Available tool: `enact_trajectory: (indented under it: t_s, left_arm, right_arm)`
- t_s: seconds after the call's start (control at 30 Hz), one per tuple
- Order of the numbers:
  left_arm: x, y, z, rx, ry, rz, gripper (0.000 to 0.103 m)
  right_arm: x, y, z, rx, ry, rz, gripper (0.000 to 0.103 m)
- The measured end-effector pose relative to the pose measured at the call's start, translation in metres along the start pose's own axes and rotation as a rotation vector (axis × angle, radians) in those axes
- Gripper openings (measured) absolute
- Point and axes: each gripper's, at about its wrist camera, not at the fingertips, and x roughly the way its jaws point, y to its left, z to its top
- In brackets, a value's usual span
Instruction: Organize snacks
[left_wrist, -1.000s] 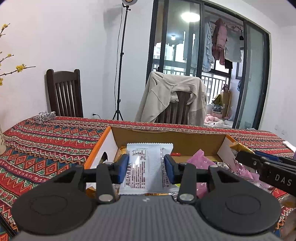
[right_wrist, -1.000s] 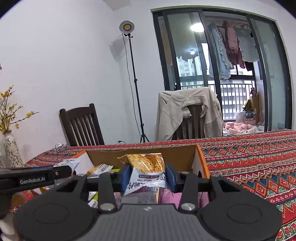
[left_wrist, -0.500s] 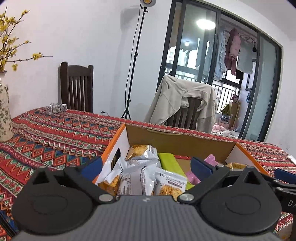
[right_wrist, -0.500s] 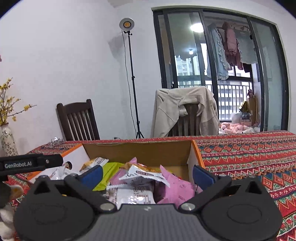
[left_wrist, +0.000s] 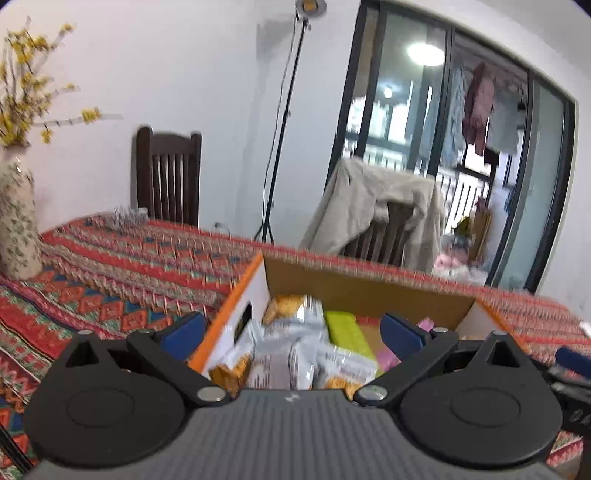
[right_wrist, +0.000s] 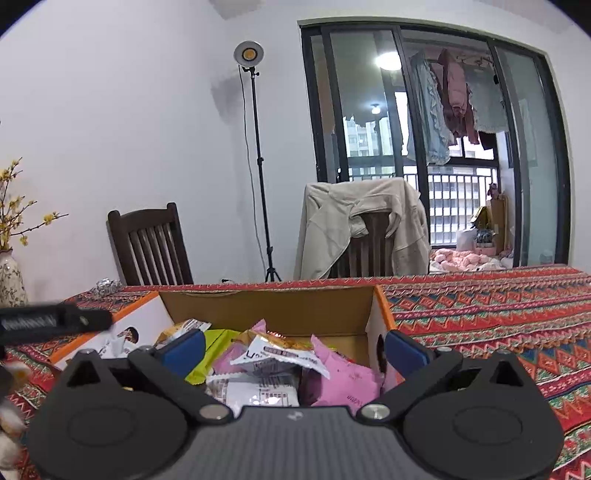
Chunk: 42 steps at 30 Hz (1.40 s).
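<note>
An open cardboard box (left_wrist: 369, 291) (right_wrist: 273, 308) with orange edges stands on the patterned tablecloth and holds several snack packets. In the left wrist view silver-and-orange packets (left_wrist: 295, 354) and a green packet (left_wrist: 345, 330) lie in it. The right wrist view has pink packets (right_wrist: 347, 380), a white-and-orange packet (right_wrist: 275, 350) and a green one (right_wrist: 212, 347). My left gripper (left_wrist: 293, 332) hangs over the box's left part, open and empty. Over the box's right part my right gripper (right_wrist: 293, 349) is open and empty too.
A red patterned tablecloth (left_wrist: 110, 280) (right_wrist: 491, 314) covers the table. A vase with yellow flowers (left_wrist: 16, 218) stands at the left. Beyond the table are a dark wooden chair (right_wrist: 149, 245), a chair draped with a beige jacket (right_wrist: 364, 225) and a light stand (right_wrist: 258, 166).
Both grippers let go of their packets, a white one on the left and an orange-topped one on the right. The packets now lie in the box and the jaws stand wide.
</note>
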Motion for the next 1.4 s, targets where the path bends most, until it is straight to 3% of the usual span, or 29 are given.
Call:
enact_trajectory:
  t_s: [0.23,0.5,0.73,0.97,1.4]
  left_arm:
    - [-0.040,0.000,0.020,-0.006,-0.040,-0.033,0.103]
    - [-0.081,0.009,0.019,0.024,-0.010,-0.034,0.103]
    - [-0.118,0.022,-0.004,0.052,0.055,-0.096,0.103]
    - [-0.144,0.028,-0.036,0.112,0.092,-0.063,0.103]
    - [-0.159,0.036,-0.081,0.118,0.171,-0.085,0.103]
  right_arm:
    - [-0.026,0.006,0.022,-0.017,-0.013,-0.036,0.103]
    - [-0.080,0.016,0.032,-0.048,-0.022,-0.010,0.103]
    - [-0.119,0.018,0.013,-0.075,-0.002,0.003,0.103]
    - [-0.150,0.017,-0.012,-0.041,0.029,0.088,0.103]
    - [-0.173,0.028,-0.057,-0.032,0.132,0.031,0.103]
